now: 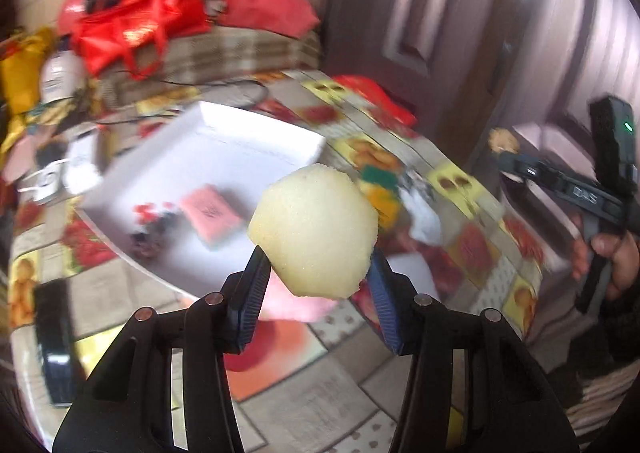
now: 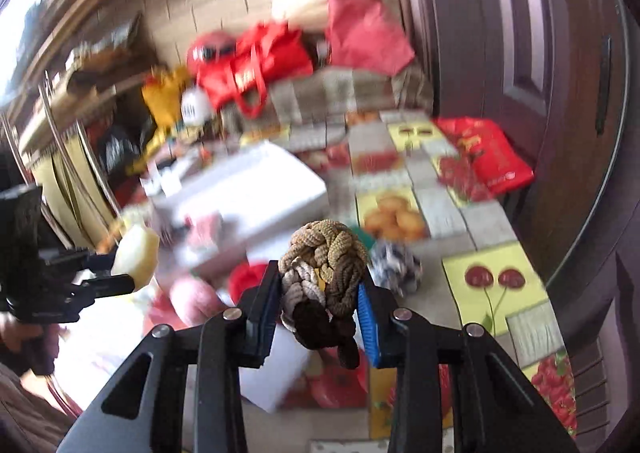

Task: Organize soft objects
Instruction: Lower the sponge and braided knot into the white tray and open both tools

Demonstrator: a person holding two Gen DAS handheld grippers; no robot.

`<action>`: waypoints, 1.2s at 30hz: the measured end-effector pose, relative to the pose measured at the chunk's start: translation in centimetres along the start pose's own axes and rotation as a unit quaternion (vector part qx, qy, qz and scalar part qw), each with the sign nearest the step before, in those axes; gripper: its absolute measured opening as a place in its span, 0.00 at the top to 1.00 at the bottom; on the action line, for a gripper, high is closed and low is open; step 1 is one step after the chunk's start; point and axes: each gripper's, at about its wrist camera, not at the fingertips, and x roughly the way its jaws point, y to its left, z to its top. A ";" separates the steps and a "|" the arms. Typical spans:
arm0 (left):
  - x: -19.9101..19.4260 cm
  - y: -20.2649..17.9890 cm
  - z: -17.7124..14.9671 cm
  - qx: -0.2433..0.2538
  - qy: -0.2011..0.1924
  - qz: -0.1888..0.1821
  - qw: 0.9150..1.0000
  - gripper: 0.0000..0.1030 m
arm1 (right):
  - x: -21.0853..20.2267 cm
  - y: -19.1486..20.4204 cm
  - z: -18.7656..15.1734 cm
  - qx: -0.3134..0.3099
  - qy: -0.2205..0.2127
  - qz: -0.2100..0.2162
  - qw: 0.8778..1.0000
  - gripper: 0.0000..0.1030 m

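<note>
A pale yellow sponge (image 1: 314,229) hangs above the patterned table, and my left gripper (image 1: 316,257) is shut on it. The same sponge (image 2: 136,257) shows at the left of the right wrist view. My right gripper (image 2: 320,281) is shut on a braided rope knot (image 2: 324,253) in tan, cream and dark brown. Both are lifted off the table. A white box (image 1: 224,141) lies beyond the left gripper; inside it are a pink sponge (image 1: 210,211) and a small red and black item (image 1: 154,223).
On the fruit-patterned tablecloth (image 2: 496,281) lie a pink soft thing (image 1: 304,309), a green and yellow sponge (image 1: 380,181) and a white-grey cloth (image 1: 424,213). Red bags (image 2: 260,65) pile at the back. A red packet (image 2: 488,157) and a dark door (image 2: 520,53) stand right.
</note>
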 end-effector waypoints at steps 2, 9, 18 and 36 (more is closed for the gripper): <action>-0.5 1.2 0.1 -0.022 -0.010 0.013 1.000 0.52 | -0.1 0.2 0.9 0.013 -0.010 0.010 1.000 0.66; -1.6 3.0 -0.8 -0.054 -0.018 0.036 0.998 0.52 | 1.1 1.3 1.3 0.013 -0.002 0.027 1.000 0.66; -1.5 3.1 -1.0 -0.059 -0.018 0.037 0.997 0.52 | 1.5 2.3 1.6 0.007 0.001 0.040 0.999 0.66; 0.1 4.5 -0.9 -0.074 -0.005 0.030 0.997 0.52 | 2.9 2.0 1.6 0.024 0.017 0.041 0.999 0.66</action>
